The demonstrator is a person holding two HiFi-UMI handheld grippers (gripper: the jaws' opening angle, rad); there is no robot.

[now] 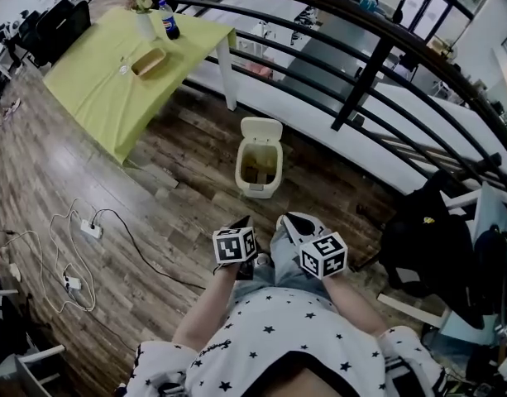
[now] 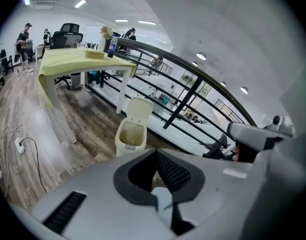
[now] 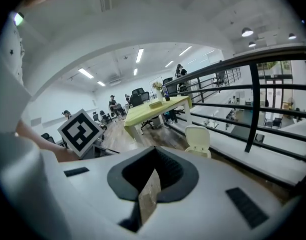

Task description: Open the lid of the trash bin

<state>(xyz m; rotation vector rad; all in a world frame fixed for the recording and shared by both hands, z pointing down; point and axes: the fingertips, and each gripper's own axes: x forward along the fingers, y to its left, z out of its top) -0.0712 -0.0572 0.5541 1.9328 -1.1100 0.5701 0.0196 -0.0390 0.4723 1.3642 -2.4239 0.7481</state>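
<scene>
A cream trash bin stands on the wood floor beside the black railing, its lid tipped up and back so the inside shows. The left gripper view shows the bin with its lid raised. In the right gripper view only the lid and the bin's top edge rise above the gripper body. My left gripper and right gripper are held close to my body, well short of the bin. Both are shut with nothing in them, as the left gripper and right gripper show in their own views.
A table with a yellow-green cloth at the far left carries a bottle, a vase and a tray. A power strip and cables lie on the floor at left. The railing runs behind the bin. Dark bags sit at right.
</scene>
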